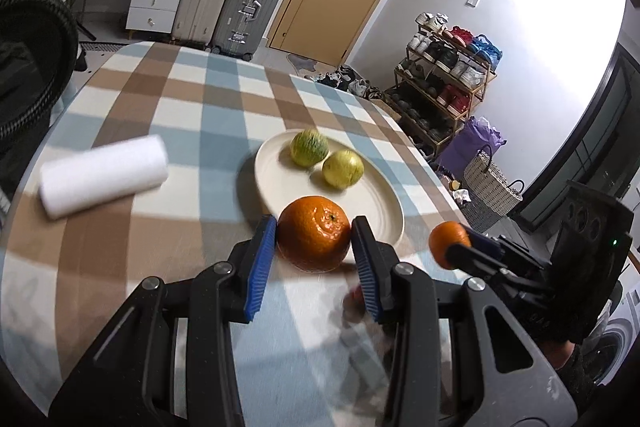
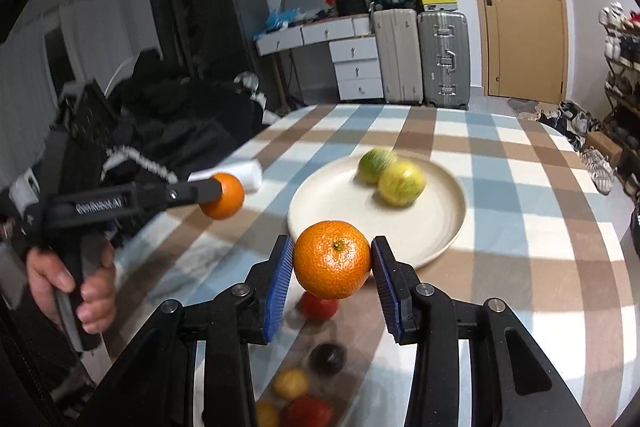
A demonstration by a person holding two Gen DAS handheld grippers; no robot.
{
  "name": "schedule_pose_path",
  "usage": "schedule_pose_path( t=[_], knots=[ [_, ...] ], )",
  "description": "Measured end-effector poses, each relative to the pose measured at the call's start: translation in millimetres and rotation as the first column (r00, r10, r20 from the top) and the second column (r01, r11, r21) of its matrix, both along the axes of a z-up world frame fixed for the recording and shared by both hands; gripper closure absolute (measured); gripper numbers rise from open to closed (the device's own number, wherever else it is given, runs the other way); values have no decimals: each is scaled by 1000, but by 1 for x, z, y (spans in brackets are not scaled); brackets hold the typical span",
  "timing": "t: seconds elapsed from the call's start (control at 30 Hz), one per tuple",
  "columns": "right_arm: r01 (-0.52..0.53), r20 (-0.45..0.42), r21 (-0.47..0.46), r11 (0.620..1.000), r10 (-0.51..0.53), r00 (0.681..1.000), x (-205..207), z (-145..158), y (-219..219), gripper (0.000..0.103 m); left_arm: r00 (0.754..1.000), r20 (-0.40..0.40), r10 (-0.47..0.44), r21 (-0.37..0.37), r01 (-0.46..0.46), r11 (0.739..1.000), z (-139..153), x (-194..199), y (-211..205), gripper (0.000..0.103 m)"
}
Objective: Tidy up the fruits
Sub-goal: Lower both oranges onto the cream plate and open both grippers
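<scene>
Gripping an orange [image 1: 314, 233] between its blue ribbed pads [image 1: 260, 263], the left gripper [image 1: 314, 239] holds the fruit just short of the near rim of a cream plate [image 1: 280, 183], which lies straight ahead of its fingertips on the checked tablecloth [image 1: 180, 99]. On that plate, beyond the held fruit, sit two yellow-green citrus fruits [image 1: 309, 147], side by side and apparently touching; motion blur softens their edges. Ahead and to the left of this claw a white roll [image 1: 104, 175] lies on its side on the cloth, well apart from the plate. Off to its right the right gripper [image 1: 454, 247] appears from the side, clamped on a second orange [image 1: 448, 241] at about the same height. Seen from the right wrist camera, that right claw [image 2: 332, 259] pinches its orange [image 2: 332, 259] firmly on both flanks, stem end facing the lens, and the fruit hangs clear of the cloth with the plate [image 2: 432, 227] directly in front. Beneath and behind its fingers several small fruits [image 2: 308, 411] rest on the table, red, yellow and one dark, all blurred. To its left the left gripper [image 2: 224, 197] stretches across with its orange [image 2: 226, 197], a person's hand [image 2: 76, 287] wrapped around the handle.
</scene>
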State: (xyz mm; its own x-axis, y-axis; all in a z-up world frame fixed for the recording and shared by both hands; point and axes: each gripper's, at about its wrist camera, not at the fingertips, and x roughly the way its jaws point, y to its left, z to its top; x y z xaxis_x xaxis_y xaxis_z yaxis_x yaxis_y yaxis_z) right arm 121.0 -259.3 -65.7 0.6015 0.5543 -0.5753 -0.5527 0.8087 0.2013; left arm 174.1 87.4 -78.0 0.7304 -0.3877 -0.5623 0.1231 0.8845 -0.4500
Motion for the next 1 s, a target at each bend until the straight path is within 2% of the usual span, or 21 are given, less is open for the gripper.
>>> schedule_pose_path(
  t=[0.2,0.3,0.53,0.8,1.0],
  knots=[
    [18,-27,67,998,-17,999,54,8,-14,62,1000,2,-15,19,15,1000,5,53,-13,67],
    [22,-28,69,997,-20,999,80,10,-15,62,1000,-4,-20,42,20,999,4,82,-18,67],
    [27,-52,78,997,-24,998,150,8,-9,62,999,-31,-21,40,22,999,-13,137,-22,67],
    [51,-119,96,994,-39,992,204,-17,4,62,997,-58,-55,41,57,997,-36,162,-31,67],
    [46,-159,69,997,-35,987,212,-37,9,62,997,-55,-52,49,55,997,-47,163,-28,67]
  ],
)
